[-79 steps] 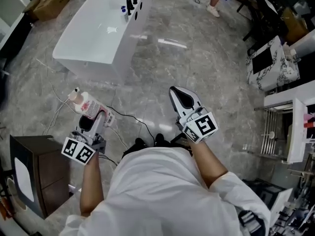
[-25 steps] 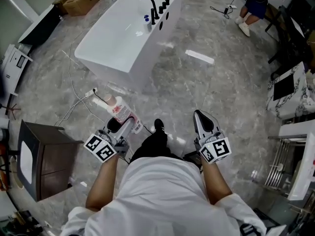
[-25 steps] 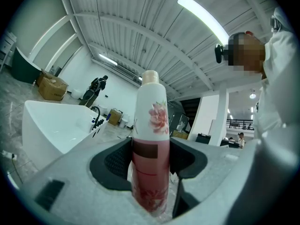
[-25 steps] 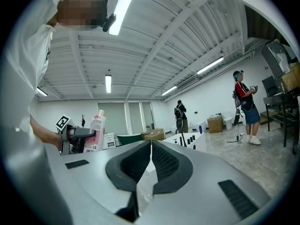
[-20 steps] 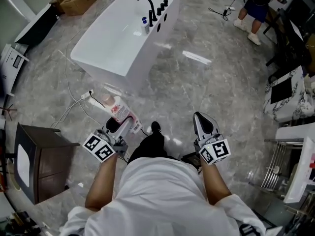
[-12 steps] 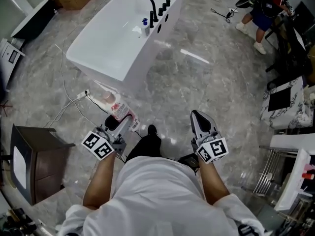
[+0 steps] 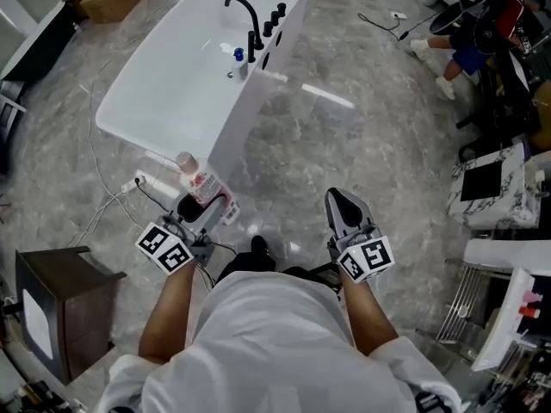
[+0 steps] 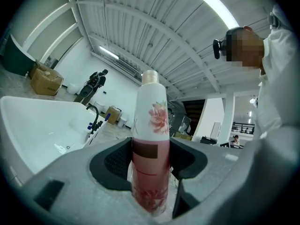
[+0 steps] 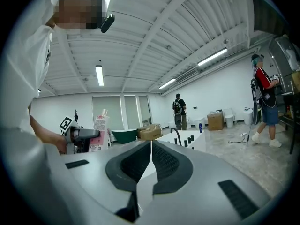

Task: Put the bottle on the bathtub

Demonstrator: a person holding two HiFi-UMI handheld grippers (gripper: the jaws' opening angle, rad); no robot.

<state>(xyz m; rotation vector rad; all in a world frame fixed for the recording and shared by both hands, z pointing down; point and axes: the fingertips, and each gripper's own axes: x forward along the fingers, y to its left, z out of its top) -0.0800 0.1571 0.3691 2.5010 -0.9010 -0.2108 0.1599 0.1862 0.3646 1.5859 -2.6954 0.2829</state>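
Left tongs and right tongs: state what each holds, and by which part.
The left tongs grip the bottle by its lower body. The right tongs are shut, empty.

In the head view, the bathtub (image 7: 231, 127) runs off the top edge, and the small items (image 7: 240, 58) beside its faucet (image 7: 245, 15) are too small to identify. The lower half of the bottle (image 7: 200, 181) is hidden inside the left gripper (image 7: 207, 205).

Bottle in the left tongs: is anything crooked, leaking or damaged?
Nothing stands out. The bottle sits straight between the left tongs, with its cap on and no drips visible. The right tongs are shut and empty.
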